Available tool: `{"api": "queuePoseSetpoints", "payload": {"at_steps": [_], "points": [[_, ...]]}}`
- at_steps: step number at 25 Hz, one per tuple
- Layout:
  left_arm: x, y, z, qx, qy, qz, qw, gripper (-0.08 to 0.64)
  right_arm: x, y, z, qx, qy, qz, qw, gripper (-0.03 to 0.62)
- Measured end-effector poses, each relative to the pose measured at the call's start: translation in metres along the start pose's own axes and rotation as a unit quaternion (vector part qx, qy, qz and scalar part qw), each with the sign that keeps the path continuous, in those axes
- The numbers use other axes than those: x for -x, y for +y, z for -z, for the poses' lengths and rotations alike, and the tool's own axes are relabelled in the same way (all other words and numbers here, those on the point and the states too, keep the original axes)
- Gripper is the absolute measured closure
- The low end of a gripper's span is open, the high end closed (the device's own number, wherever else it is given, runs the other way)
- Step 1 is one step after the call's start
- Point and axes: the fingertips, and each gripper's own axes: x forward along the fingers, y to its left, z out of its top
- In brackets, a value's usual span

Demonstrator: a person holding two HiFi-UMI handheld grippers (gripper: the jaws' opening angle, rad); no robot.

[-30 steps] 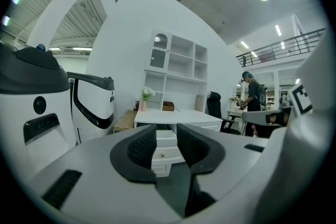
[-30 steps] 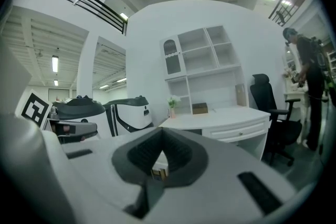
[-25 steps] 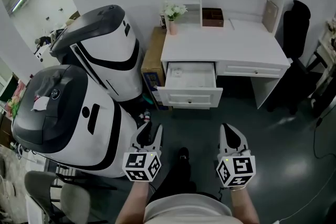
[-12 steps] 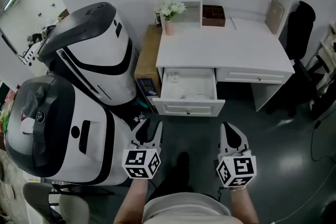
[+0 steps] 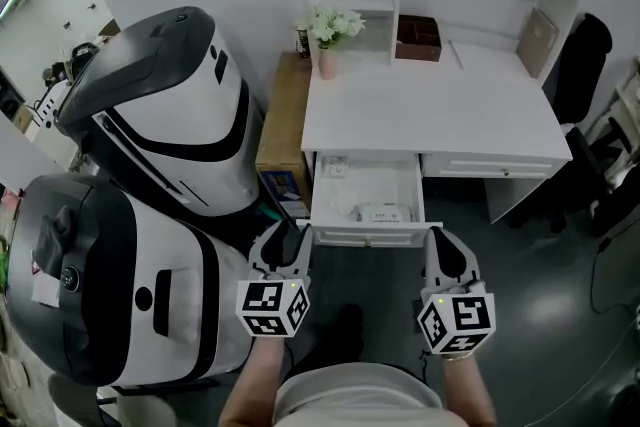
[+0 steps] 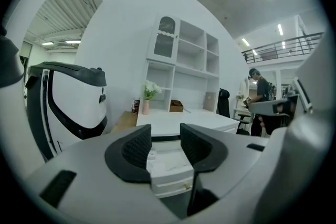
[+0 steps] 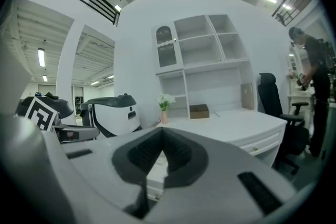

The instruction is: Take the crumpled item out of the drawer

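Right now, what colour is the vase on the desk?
The vase is pink. It shows best in the head view.

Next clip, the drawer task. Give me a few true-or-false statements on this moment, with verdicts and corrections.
1. The drawer is open. True.
2. The left gripper holds something. False: its jaws stand apart, having just been opening, with nothing between them.
3. A vase of flowers stands on the desk. True.
4. The brown box lies in the drawer. False: it sits at the back of the desk, under the shelves.
5. The right gripper has its jaws wide apart. False: they are together and grip nothing.
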Motion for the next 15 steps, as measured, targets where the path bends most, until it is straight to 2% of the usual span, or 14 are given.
{"api": "queuePoseSetpoints", "payload": {"at_steps": [15], "points": [[-0.058, 0.028, -0.008, -0.006, 0.019, 0.021, 0.9996, 0.408, -0.057, 0.004, -0.019, 0.008, -0.004, 0.012, 1.000, 0.591]]}}
